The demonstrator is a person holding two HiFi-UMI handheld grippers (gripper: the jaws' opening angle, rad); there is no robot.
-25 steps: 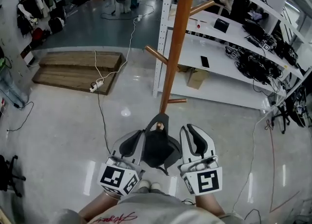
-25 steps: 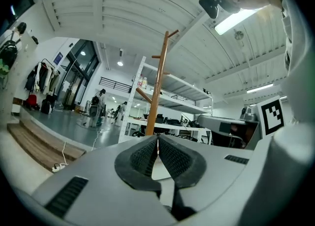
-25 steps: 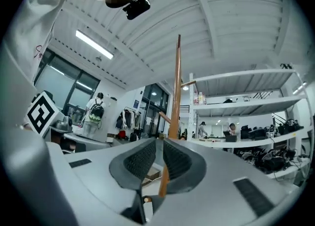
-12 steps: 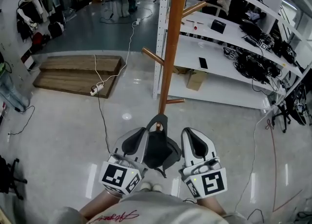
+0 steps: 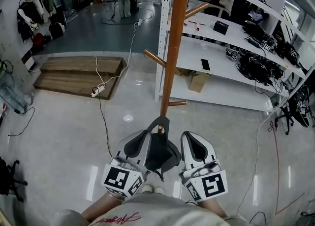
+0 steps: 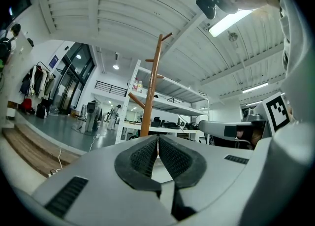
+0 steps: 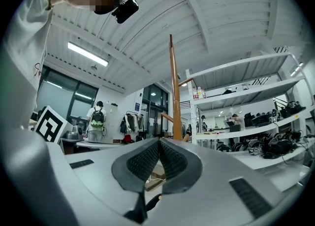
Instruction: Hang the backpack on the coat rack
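Observation:
A dark grey backpack [image 5: 158,152] hangs low between my two grippers. Its top loop [image 5: 161,120] sits around the tan end of a low peg on the brown wooden coat rack [image 5: 172,48]. My left gripper [image 5: 146,134] is just left of the bag, shut and empty, its pads [image 6: 147,155] touching at the tips. Just right of the bag, my right gripper [image 5: 189,135] is also shut with nothing between its pads [image 7: 170,158]. The rack pole [image 6: 149,92] [image 7: 174,92] rises straight ahead in both gripper views. A black strap [image 7: 150,204] shows below the right jaws.
White shelving [image 5: 231,38] with devices stands behind the rack, with a cardboard box [image 5: 199,79] under it. A wooden platform [image 5: 78,72] and a white cable with a power strip [image 5: 97,87] lie to the left. The person's shoes [image 5: 150,188] are below the bag.
The right gripper's jaws have closed together. Both grippers stay beside the backpack and have barely moved.

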